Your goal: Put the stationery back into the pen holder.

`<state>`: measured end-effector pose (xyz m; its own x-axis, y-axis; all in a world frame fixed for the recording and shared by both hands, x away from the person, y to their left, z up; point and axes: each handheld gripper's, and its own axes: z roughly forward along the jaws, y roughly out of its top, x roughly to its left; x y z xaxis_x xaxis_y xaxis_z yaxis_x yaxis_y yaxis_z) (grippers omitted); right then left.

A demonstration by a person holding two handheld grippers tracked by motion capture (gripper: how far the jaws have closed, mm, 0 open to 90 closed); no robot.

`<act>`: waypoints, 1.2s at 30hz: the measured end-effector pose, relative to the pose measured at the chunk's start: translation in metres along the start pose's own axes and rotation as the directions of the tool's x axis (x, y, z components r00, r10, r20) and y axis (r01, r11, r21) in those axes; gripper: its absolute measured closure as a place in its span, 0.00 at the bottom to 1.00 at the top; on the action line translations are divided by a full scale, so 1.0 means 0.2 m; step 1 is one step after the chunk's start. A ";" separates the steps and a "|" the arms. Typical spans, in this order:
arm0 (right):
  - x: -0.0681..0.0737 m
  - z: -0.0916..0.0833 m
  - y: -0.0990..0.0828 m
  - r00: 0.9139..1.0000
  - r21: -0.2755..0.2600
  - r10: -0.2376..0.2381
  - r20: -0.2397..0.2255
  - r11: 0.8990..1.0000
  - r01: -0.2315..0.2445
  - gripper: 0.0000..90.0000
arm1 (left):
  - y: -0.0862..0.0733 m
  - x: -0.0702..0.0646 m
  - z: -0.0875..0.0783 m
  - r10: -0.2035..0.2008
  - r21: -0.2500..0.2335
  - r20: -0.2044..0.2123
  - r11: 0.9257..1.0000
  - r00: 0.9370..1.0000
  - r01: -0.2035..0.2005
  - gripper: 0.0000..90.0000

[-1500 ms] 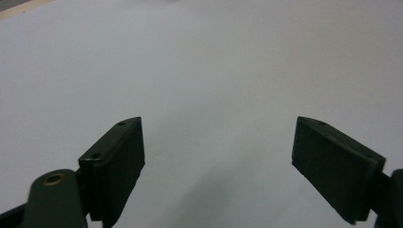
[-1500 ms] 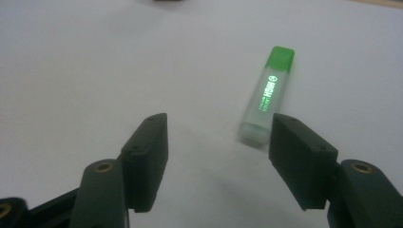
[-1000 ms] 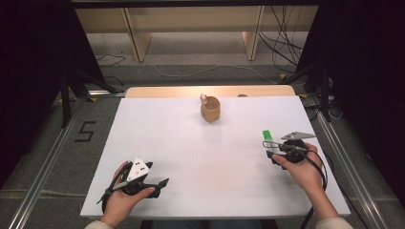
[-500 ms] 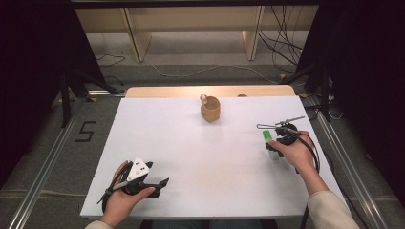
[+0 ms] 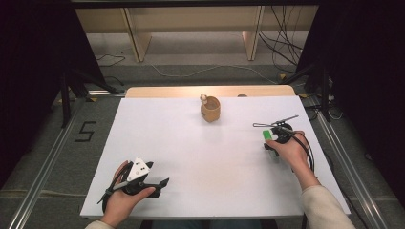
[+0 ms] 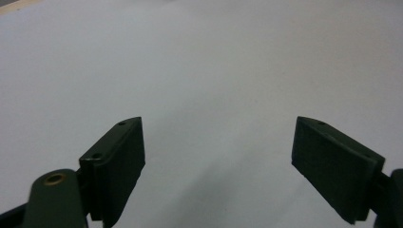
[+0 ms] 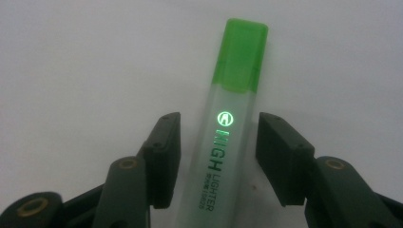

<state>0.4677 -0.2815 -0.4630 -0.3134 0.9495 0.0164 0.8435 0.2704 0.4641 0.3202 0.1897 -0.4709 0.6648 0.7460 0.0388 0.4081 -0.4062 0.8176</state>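
The right gripper (image 7: 216,152) straddles the green highlighter (image 7: 223,128) lying on the white worktop (image 5: 200,157); its jaws have just been closing, with gaps left either side. Squeezing evenly about mid-barrel should prevent rolling. The left gripper (image 6: 218,166) rests, jaws apart.

Your table (image 5: 191,152) carries a plain white top, with a strip of bare pale wood showing along its far edge. A small tan cup (image 5: 210,109) stands upright near the middle of that far edge, something pale poking above its rim. Near the right edge a green highlighter (image 7: 227,118) lies flat on the white surface, its translucent green cap pointing toward the far edge, the barrel printed "HIGH LIGHTER". The cup and the highlighter sit well apart.
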 end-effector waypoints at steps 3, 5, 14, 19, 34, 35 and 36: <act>0.00 0.00 0.01 1.000 0.009 0.017 0.002 1.000 -0.017 0.60 | 0.00 0.00 0.00 -0.001 0.001 0.001 1.000 1.000 0.001 0.20; 0.00 0.00 0.01 1.000 0.014 0.018 0.003 1.000 -0.018 0.60 | 0.00 0.00 0.00 -0.001 0.003 0.001 1.000 1.000 0.001 0.20; 0.01 0.01 0.03 1.000 0.036 0.005 0.030 0.999 -0.006 0.63 | 0.00 0.00 0.00 0.006 0.001 0.002 1.000 1.000 -0.006 0.20; 0.02 0.01 0.04 0.999 0.058 0.008 0.033 0.998 -0.010 0.63 | 0.00 0.00 0.00 0.005 0.001 0.004 1.000 1.000 -0.005 0.20; 0.03 0.01 0.07 0.999 0.095 0.018 0.042 0.995 -0.022 0.64 | 0.00 0.00 0.00 0.008 0.003 0.006 1.000 1.000 -0.008 0.20; 0.03 0.01 0.07 0.999 0.094 0.021 0.041 0.995 -0.025 0.64 | 0.00 -0.01 0.01 0.001 -0.004 0.005 1.000 1.000 0.000 0.20; 0.03 0.01 0.07 0.999 0.094 0.022 0.041 0.995 -0.026 0.65 | 0.00 -0.01 0.01 0.000 -0.004 0.005 1.000 1.000 0.000 0.20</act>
<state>0.4784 -0.2726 -0.4586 -0.2761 0.9611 -0.0099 0.8885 0.2592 0.3785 0.3203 0.1881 -0.4717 0.6682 0.7431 0.0357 0.4052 -0.4038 0.8202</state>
